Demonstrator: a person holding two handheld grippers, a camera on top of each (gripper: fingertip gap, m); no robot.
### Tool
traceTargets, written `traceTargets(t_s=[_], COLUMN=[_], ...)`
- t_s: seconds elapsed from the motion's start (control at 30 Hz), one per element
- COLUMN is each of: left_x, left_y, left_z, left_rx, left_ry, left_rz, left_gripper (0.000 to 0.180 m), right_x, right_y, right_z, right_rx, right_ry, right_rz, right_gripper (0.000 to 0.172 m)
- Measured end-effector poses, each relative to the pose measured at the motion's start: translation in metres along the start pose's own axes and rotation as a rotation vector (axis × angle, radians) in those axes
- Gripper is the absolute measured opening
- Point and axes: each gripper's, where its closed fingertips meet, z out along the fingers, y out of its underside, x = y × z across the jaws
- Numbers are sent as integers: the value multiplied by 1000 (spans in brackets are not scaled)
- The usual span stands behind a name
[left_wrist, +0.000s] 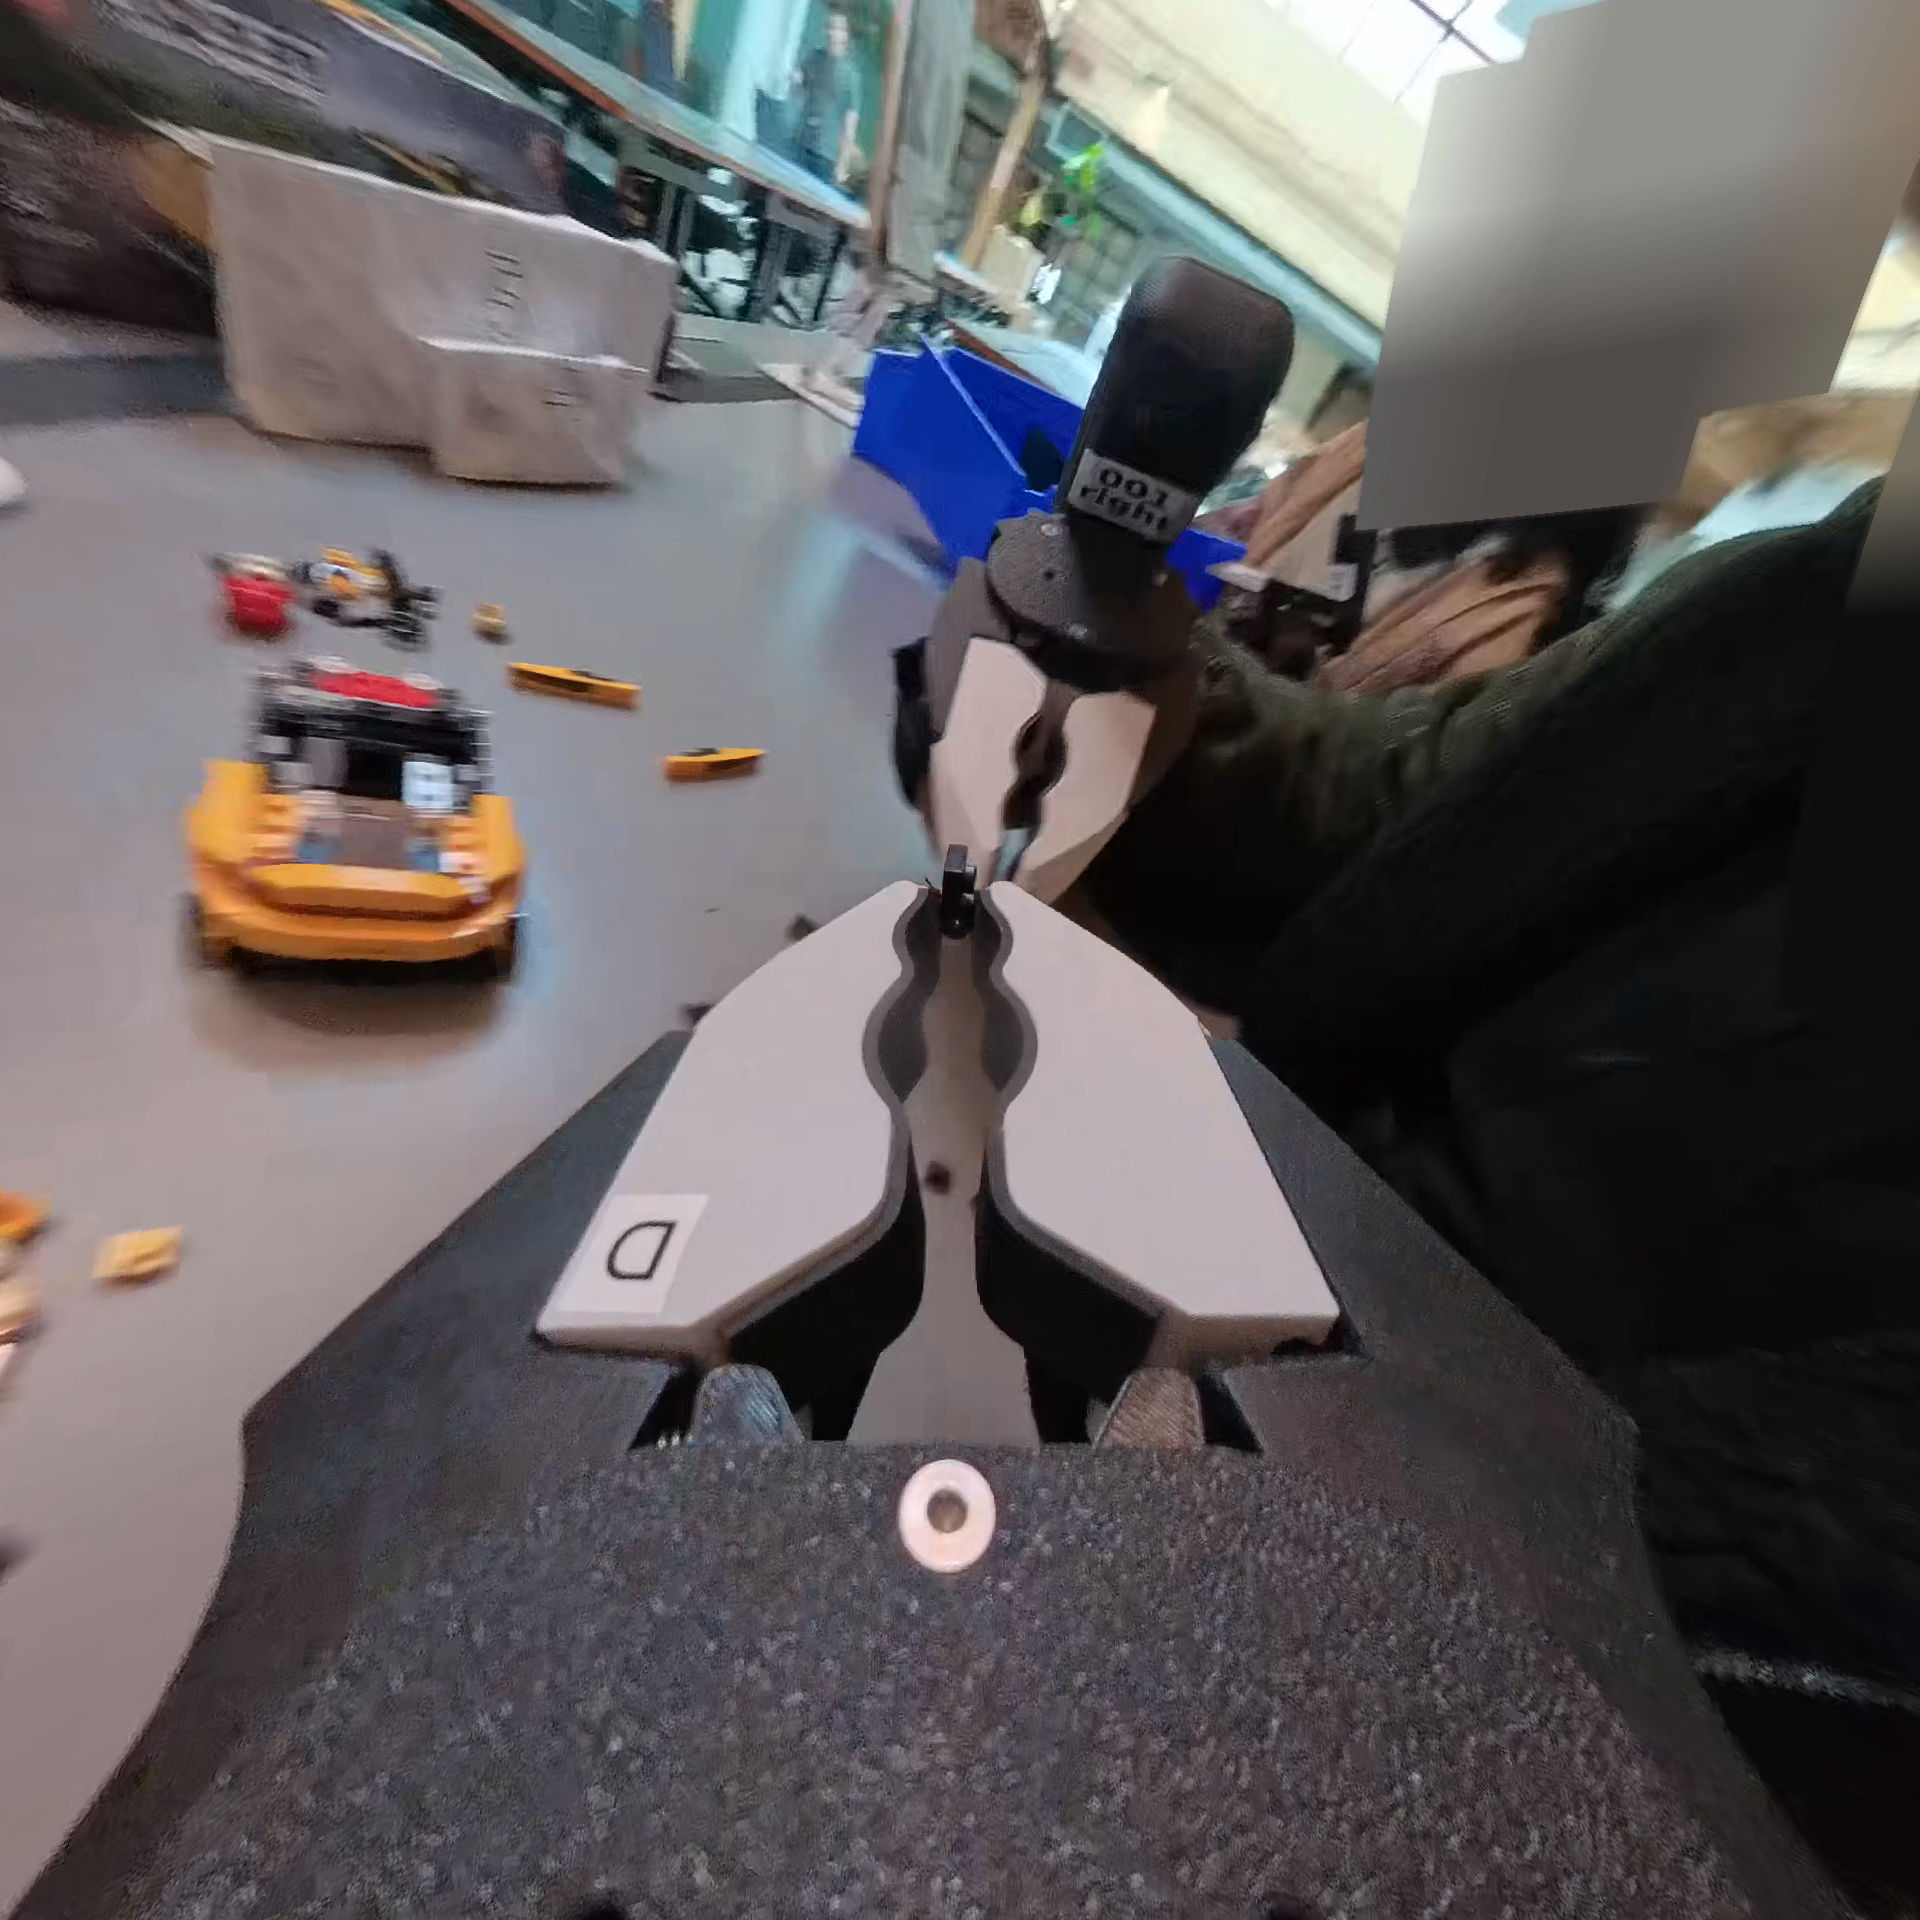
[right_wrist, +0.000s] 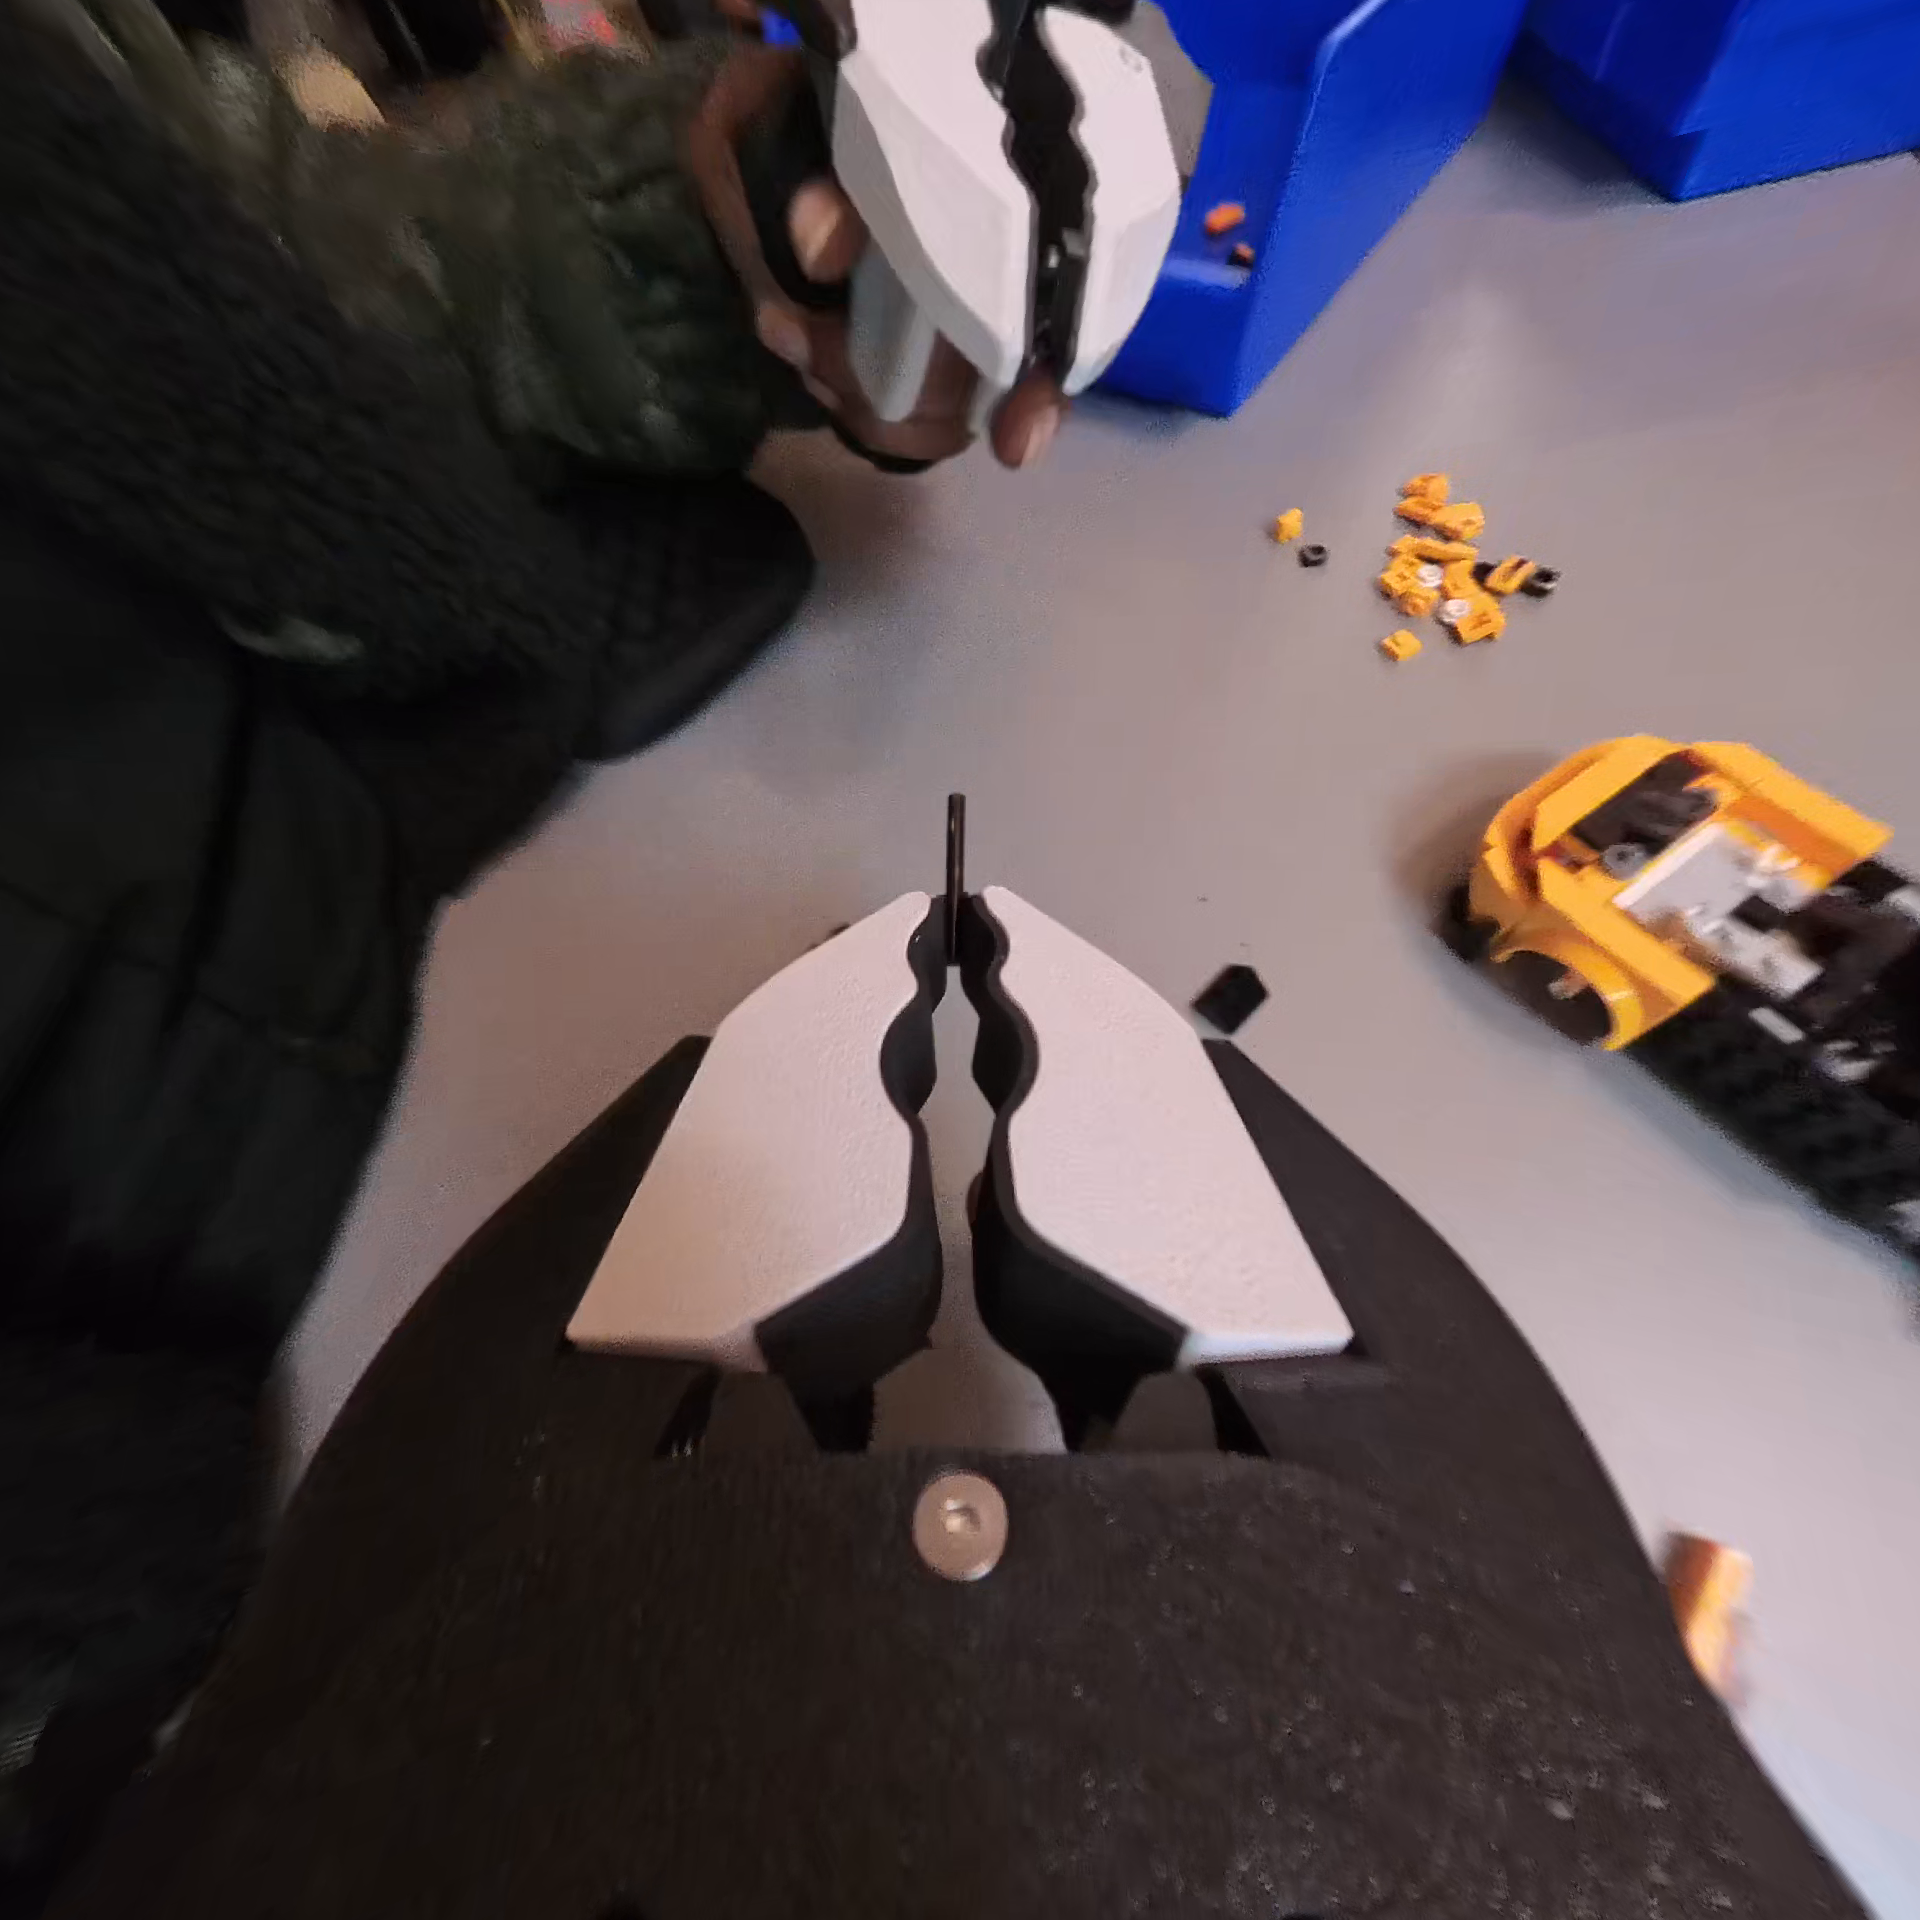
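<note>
On my left, the yellow toy car (left_wrist: 353, 862) sits on the grey floor (left_wrist: 644, 935) among loose yellow bricks (left_wrist: 574, 686). My left gripper (left_wrist: 957, 902) pinches a small black piece (left_wrist: 957, 883) at its very tips; blurred, perhaps a clip. My right gripper (right_wrist: 957, 925) clamps a thin black plate (right_wrist: 955, 873) edge-on. Both holds look shallow, so a twist could pop either piece out

Right gripper (right_wrist: 957, 914) around thin black piece (right_wrist: 954, 842)

Grey floor (right_wrist: 1143, 675), perhaps toy-car bricks (right_wrist: 1439, 571)
</note>
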Motion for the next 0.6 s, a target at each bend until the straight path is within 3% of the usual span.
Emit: traceTargets(t_s=[0.07, 0.2, 0.27, 0.33, 0.6], left_x=[-11, -30, -36, -34, -3], left_y=[13, 59, 69, 74, 45], left_z=[1, 25, 28, 32, 45], left_rx=[-98, -358, -412, -414, -173], left_ry=[-125, -227, -259, -233, -76], left_rz=[131, 199, 270, 261, 271], left_gripper=[6, 6, 15, 24, 97], right_x=[-1, 2, 1, 1, 2], right_y=[-5, -10, -8, -7, -9], right_z=[-5, -1, 0, 0, 0], right_rx=[44, 45, 45, 49, 66], right_ry=[-30, -13, -14, -10, -1], right_rz=[29, -1, 5, 2, 0], right_gripper=[3, 3, 3, 3, 3])
